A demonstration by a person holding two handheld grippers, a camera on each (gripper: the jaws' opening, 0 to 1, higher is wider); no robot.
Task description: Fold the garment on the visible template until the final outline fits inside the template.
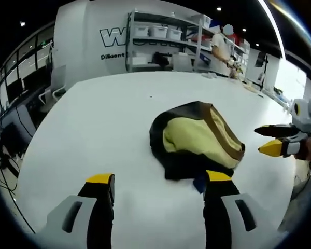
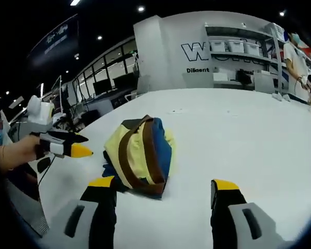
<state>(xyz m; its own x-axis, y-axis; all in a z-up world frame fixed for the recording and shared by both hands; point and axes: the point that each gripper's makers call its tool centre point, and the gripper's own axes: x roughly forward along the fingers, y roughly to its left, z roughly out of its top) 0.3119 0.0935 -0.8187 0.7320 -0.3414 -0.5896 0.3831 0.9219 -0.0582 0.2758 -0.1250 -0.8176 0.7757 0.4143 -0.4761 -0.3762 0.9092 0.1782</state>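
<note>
With both my left gripper (image 1: 159,182) and right gripper (image 2: 164,188) spread wide and empty, the bunched garment (image 2: 139,155) lies on the white table (image 2: 249,135) just ahead of my jaws, where a careless pinch could unravel its folds.

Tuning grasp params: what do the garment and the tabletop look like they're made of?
Garment: soft fabric, matte, likely a knit or cotton-type cloth; it lies bunched with rounded folds, yellow, blue and brown panels. Exact fibre can't be told. Tabletop: hard, smooth white surface, probably laminate or painted board; it looks flat and even, with a faint sheen.
</note>
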